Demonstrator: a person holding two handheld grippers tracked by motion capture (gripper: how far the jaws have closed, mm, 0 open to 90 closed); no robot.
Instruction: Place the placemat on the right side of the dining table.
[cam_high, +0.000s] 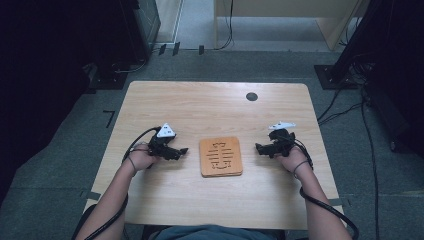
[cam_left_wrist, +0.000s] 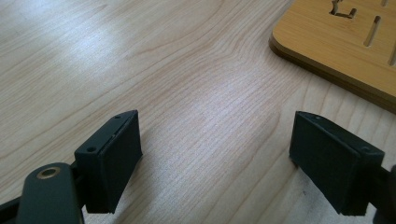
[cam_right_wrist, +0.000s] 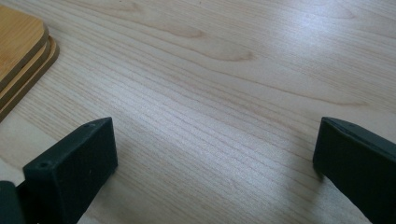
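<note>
Both grippers, left (cam_high: 170, 149) and right (cam_high: 272, 146), rest spread and empty on the table (cam_high: 210, 105) either side of the slotted board (cam_high: 221, 156), which lies flat between them and may skid if a jaw nudges its edge.

A slotted board (cam_high: 221, 156) lies flat at the centre of the frame on a table (cam_high: 215, 107), flanked by the left gripper (cam_high: 183, 151) and the right gripper (cam_high: 258, 147), with a round grommet (cam_high: 252, 96) above, toward the far edge.
</note>
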